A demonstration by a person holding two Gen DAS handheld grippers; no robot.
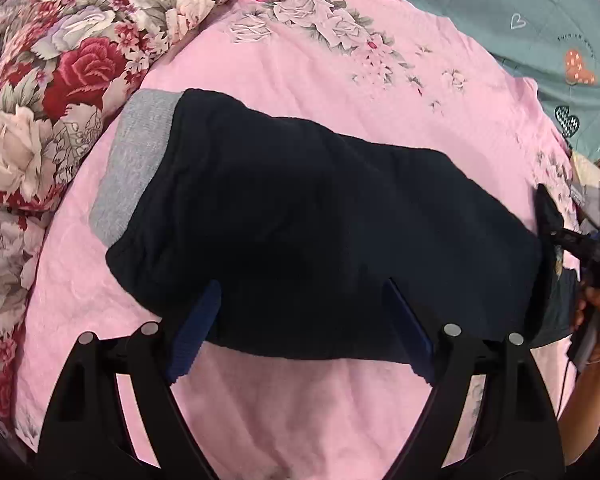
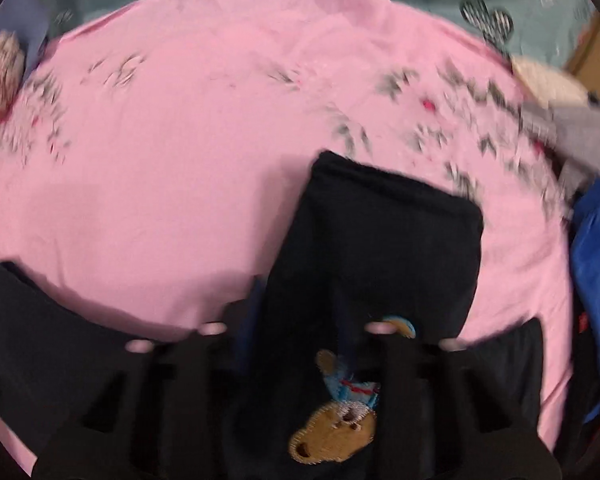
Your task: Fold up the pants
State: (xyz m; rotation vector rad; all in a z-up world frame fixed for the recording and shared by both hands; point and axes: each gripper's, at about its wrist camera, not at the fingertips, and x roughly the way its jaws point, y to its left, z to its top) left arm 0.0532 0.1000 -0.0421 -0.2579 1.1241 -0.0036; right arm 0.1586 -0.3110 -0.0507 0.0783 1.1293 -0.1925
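Your left gripper hangs over the near edge of the dark navy pants, its jaws spread wide with the blue pads on either side of the cloth's near hem and pressing on nothing. The pants lie across the middle of the pink floral bedspread, stretched left to right, with a grey ribbed band showing at their left end. To the far left a red and cream rose-patterned quilt is bunched against the bedspread, and teal bedding with hearts runs along the far right. At the right end of the pants your right gripper pinches the dark cloth, with your hand behind it. From the right wrist view, which is blurred, that right gripper has its jaws drawn in tight on a fold of the pants, which drapes up over the fingers; a stitched bear patch shows on the fabric just near the camera. Blue cloth and grey cloth lie at the right edge of the bedspread.
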